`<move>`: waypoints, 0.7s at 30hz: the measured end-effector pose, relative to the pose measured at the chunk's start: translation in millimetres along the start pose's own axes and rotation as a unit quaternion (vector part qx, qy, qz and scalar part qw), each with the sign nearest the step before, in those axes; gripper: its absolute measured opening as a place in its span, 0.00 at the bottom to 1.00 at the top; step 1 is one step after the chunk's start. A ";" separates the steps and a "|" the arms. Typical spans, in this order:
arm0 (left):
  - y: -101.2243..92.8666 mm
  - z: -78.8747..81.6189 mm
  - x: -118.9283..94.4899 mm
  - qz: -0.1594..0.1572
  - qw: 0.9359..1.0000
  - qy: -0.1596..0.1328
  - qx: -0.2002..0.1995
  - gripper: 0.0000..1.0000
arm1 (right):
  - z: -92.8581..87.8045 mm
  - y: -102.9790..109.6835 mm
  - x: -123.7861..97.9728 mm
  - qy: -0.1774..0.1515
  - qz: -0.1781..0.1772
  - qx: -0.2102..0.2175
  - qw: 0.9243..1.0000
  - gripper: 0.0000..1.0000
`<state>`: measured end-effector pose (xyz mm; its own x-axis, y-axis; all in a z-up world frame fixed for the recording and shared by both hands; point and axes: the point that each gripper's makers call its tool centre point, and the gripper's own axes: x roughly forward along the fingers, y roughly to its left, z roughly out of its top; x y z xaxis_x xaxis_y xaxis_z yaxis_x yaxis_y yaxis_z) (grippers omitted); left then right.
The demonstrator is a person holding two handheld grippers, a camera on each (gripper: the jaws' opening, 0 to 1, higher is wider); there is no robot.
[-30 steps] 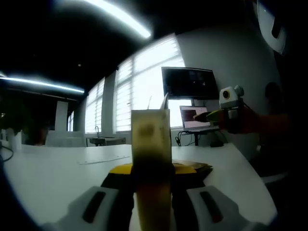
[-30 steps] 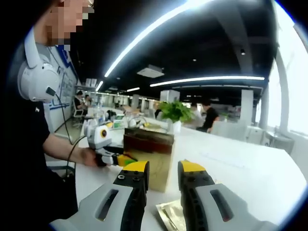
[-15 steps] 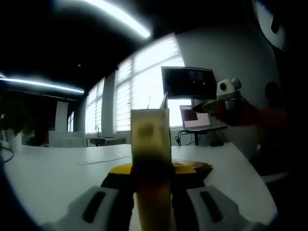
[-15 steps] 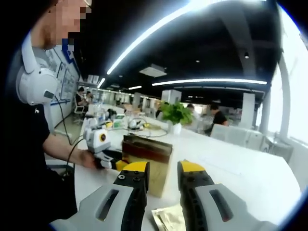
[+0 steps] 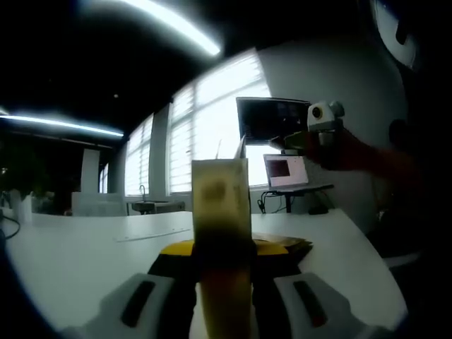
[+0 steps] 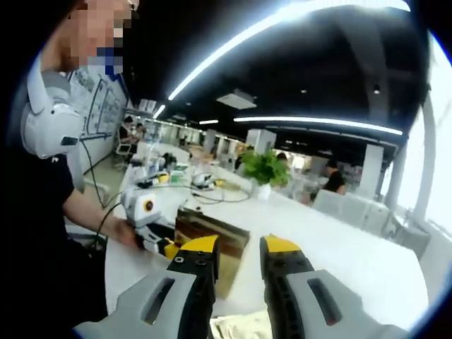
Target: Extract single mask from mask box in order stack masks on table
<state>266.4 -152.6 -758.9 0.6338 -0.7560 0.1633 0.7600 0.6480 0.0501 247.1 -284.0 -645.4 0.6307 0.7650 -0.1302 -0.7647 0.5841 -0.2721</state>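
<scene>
The left hand-held gripper [image 5: 224, 279] is clamping the tall, tan cardboard mask box [image 5: 221, 212] between its yellow-tipped jaws, holding it upright on the white worktop [image 5: 78, 247]; this grip and the box's place in the left gripper view are staying as they were a second ago. Just beyond the box, a flat stack of brownish packets [image 5: 282, 245] is lying on the worktop, touching or nearly touching the box's far right side.

In that same view the right hand-held gripper [image 5: 293, 143] is now hovering higher and further left than a second ago, in front of the dark wall monitor [image 5: 272, 119].

In the right gripper view, the right hand-held gripper [image 6: 238, 253] is standing with its jaws slightly apart and nothing between them. The view has tilted upward: the mask box [image 6: 212, 240] is sitting lower and partly behind the left jaw, and a pale crinkled packet [image 6: 236, 328] is showing at the bottom between the jaws. The person's hand [image 6: 127, 232] is gripping the left hand-held gripper [image 6: 159, 244] against the near left side of the box. A potted green plant [image 6: 265, 168] is standing far back on the worktop [image 6: 332, 261].
</scene>
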 end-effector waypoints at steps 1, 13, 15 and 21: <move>0.1 0.0 0.0 0.000 1.000 0.000 0.000 0.31 | 1.7 -0.5 1.5 0.001 0.002 -0.004 1.000 0.20; -0.8 -0.4 -0.3 0.003 1.000 0.003 0.003 0.31 | 23.3 -5.0 28.2 0.027 0.046 -0.052 0.997 0.20; -1.0 -0.3 -0.3 0.003 1.000 0.004 0.005 0.31 | 25.1 -4.9 33.3 0.027 0.053 -0.055 0.997 0.20; -0.8 -0.4 -0.2 0.003 1.000 0.003 0.002 0.31 | 25.8 -3.0 46.2 0.045 0.078 -0.080 0.993 0.20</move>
<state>265.8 -152.9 -759.3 0.6390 -0.7530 0.1571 0.7559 0.6525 0.0528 275.2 -243.5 -625.9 0.5216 0.8107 -0.2661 -0.8275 0.4047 -0.3890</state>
